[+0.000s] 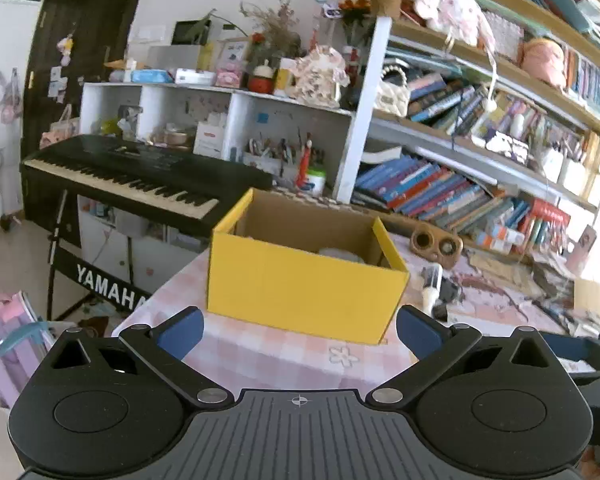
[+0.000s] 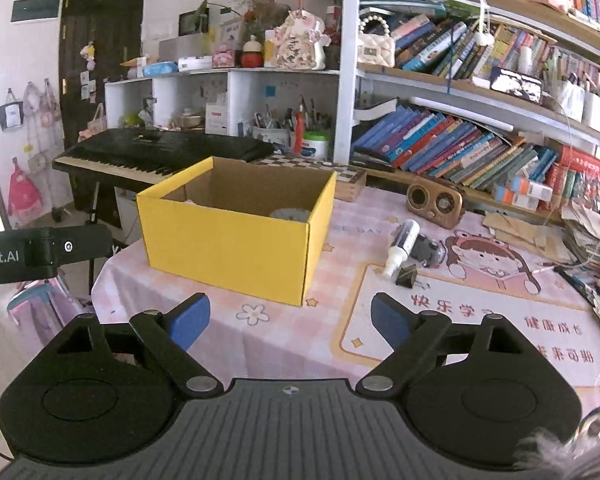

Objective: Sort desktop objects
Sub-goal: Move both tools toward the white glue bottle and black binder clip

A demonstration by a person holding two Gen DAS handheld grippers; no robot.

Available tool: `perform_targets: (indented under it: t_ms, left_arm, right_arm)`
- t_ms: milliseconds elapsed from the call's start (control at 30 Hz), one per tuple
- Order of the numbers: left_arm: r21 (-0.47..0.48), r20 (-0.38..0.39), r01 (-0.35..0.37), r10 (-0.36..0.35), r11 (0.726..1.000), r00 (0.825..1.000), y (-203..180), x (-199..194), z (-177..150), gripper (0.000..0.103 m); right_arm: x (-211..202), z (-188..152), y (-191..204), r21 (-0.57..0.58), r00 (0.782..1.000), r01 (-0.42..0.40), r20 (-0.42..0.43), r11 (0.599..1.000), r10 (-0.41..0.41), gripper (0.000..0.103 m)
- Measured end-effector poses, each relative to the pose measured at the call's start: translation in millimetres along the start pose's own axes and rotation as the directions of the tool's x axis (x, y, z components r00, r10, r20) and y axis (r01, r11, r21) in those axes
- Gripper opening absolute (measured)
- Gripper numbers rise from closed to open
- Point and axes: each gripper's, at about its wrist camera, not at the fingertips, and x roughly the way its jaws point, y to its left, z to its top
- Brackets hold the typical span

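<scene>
- My left gripper (image 1: pixel 299 326) and right gripper (image 2: pixel 291 319) both stand wide with nothing between the pads.
- The yellow box (image 2: pixel 236 236) on the table (image 2: pixel 284 344) already holds something round and pale.
- A white bottle (image 2: pixel 401 245), a binder clip (image 2: pixel 406 275) and a dark small thing beside them lie to the box's right, unsorted I judge.
</scene>
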Motion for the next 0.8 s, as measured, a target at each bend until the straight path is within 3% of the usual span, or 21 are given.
perform_targets:
  t_ms: [200,300,467,800]
  left_arm:
    - [0.018,-0.067,0.055,-0.053,0.998,0.996,-13,-1,-4,0.103]
    - [0.098,-0.050,0.029,-0.024,0.995,0.998,-25,-6,-7,0.103]
    - [0.141,-0.059,0.074,-0.067,0.987,0.996,-33,-5,-8,0.103]
    - [0.136,-0.117,0.159,-0.143,0.978,0.983,-51,18,-8,0.103]
  right_arm:
    - [-6,-10,-8,0.022,0.998,0.055,-0.006,0.998,-0.055,0.088]
    - [-10,-17,-11,0.031,0.997,0.075,-0.012,0.997,-0.075,0.092]
    - [-13,-23,-18,0.060,0.995,0.104,-0.014,0.993,-0.103,0.095]
    - [-13,-30,-38,0.094,0.984,0.175,-0.044,0.980,-0.171,0.097]
